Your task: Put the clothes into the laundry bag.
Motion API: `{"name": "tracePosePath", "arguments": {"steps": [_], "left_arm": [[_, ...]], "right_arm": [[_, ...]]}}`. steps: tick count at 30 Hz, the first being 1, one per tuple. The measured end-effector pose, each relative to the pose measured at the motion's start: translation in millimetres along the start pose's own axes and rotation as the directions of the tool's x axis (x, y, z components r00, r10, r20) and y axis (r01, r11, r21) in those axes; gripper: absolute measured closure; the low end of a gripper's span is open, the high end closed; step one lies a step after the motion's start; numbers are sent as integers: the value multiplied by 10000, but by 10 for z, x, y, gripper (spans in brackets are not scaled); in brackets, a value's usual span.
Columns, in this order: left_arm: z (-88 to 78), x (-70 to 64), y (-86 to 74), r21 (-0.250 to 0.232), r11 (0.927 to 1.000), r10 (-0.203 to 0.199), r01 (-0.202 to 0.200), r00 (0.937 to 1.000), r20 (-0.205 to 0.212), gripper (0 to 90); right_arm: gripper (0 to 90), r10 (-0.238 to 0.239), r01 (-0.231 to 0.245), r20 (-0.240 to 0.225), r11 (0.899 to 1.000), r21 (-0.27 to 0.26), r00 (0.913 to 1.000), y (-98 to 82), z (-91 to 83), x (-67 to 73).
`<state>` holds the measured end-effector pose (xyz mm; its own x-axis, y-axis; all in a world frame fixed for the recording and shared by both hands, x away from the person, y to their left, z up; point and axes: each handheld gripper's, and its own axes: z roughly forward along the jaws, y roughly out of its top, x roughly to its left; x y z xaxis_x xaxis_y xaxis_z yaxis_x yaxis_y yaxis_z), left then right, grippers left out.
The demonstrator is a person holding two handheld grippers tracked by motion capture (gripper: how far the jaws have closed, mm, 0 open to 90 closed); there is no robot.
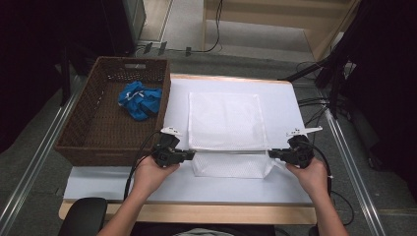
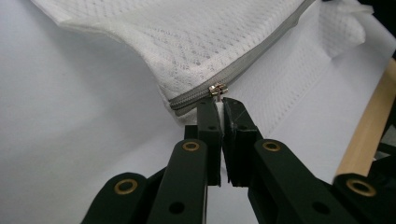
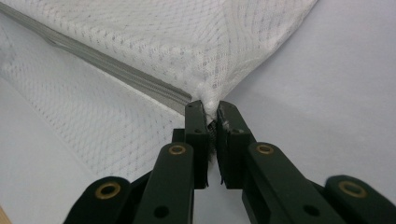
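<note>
Both grippers pinch the near end of a white mesh bag on the tabletop.

The left gripper [image 2: 218,106] has its fingers pressed nearly together on the small metal zipper pull [image 2: 215,89] at the bag's left end. The right gripper [image 3: 211,109] has its fingers clamped on the mesh bag [image 1: 226,125] at its right corner — probably the end of the zipper [image 3: 116,70], though the fabric bunches there. The bag lies flat on the white tabletop [image 1: 123,184], just right of the wicker basket [image 1: 83,132] holding a blue cloth [image 1: 140,101]. Its zipper line runs left to right between the two grippers, with a mesh flap lying towards the person.
</note>
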<state>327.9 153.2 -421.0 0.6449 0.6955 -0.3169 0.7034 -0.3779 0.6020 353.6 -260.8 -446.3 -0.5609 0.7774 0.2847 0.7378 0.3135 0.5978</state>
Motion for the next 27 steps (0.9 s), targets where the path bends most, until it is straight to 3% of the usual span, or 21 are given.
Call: {"name": "tracePosePath", "arguments": {"steps": [13, 27], "left_arm": [[7, -5, 0, 5, 10000, 34, -34, 10000, -69, 880], [129, -64, -15, 381, 9990, 266, -254, 9991, -318, 878]], "right_arm": [[855, 378, -376, 169, 9992, -143, 9991, -38, -85, -153], [857, 274, -278, 175, 9993, 235, 9995, -39, -10, -108]]}}
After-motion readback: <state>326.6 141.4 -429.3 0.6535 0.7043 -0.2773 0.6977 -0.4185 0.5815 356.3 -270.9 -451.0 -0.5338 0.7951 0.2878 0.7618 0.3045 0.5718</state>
